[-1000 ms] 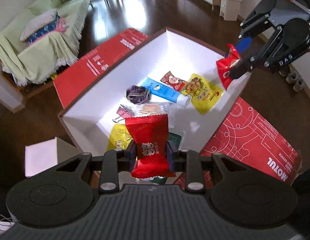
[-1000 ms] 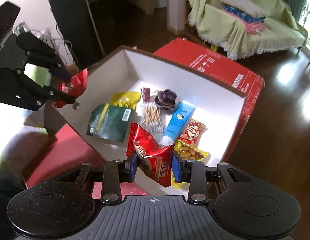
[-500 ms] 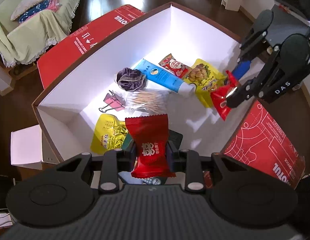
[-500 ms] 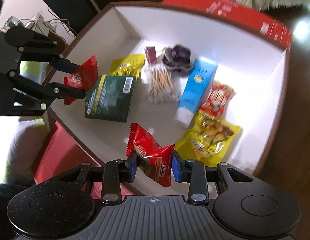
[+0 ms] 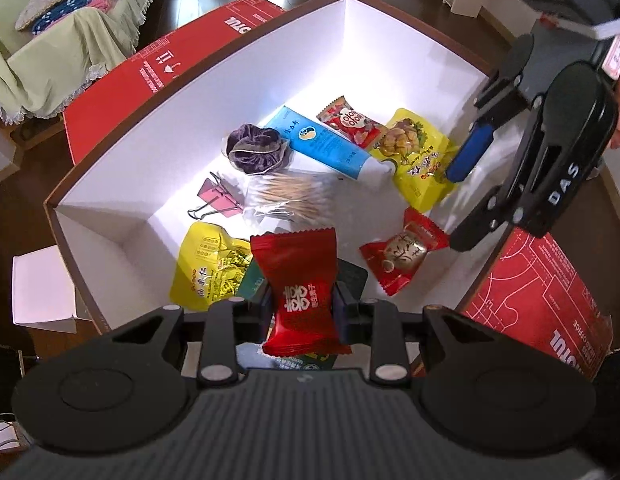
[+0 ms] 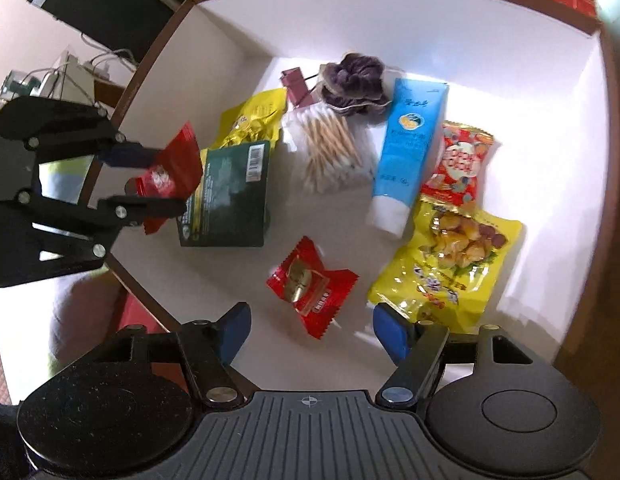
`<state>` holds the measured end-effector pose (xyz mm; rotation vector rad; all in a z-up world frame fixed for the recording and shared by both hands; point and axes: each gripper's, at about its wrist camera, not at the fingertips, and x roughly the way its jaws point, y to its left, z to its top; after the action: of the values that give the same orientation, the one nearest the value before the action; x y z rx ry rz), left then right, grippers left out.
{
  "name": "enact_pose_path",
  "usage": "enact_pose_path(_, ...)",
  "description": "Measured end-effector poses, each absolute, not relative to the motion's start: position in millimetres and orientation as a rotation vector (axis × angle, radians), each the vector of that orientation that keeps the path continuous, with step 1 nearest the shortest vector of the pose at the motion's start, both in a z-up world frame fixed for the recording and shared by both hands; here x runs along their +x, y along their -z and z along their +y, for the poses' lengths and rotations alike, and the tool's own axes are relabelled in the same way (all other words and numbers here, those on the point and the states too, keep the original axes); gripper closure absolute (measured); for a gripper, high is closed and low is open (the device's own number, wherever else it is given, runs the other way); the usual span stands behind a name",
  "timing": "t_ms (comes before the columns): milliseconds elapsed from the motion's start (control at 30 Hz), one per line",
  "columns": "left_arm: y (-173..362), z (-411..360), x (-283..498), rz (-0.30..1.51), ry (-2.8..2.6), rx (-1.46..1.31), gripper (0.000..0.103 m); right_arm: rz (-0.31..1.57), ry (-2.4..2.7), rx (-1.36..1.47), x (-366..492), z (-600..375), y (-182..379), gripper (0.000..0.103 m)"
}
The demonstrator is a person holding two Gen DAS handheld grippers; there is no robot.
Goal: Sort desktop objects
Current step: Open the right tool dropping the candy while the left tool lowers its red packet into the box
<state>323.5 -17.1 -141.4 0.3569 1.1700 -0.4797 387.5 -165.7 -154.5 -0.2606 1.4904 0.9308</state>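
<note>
Fingers of the left gripper (image 5: pixel 302 307) clench a red candy packet (image 5: pixel 298 280) upright, its long axis running up out of the grip, poised just inside the near wall of the white box (image 5: pixel 214 92). Directly below it lies a dark green pouch (image 6: pixel 229 196), so the packet appears only a short drop from the box floor. Across the box, the right gripper (image 6: pixel 310 330) hangs with its fingers spread and empty; a second red candy (image 6: pixel 310 284) lies loose on the floor just beyond them. Judging by this, the left hand's release comes next.
</note>
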Motion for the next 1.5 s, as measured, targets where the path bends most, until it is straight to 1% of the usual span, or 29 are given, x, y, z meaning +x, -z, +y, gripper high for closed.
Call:
enact_pose_path(567,152,-36,333,1.19,0.559,0.388,0.077,1.43,-0.929,-0.209,382,-183,128,0.032)
enact_pose_path(900,156,-51,344,1.172,0.58,0.399,0.076,1.361,-0.895,-0.324,375,-182,118,0.032)
enact_pose_path(933,155,-54,345,1.163,0.583,0.396,0.075,1.358,-0.894,-0.331,374,-182,118,0.032)
enact_pose_path(1000,155,-58,346,1.146,0.579,0.395,0.048,1.354,-0.892,-0.337,373,-182,118,0.032)
enact_pose_path(1033,155,-60,346,1.136,0.572,0.399,0.046,1.354,-0.894,-0.336,373,-183,118,0.032)
enact_pose_path(1500,153,-50,341,1.149,0.533,0.415,0.045,1.355,-0.892,-0.342,369,-179,120,0.032)
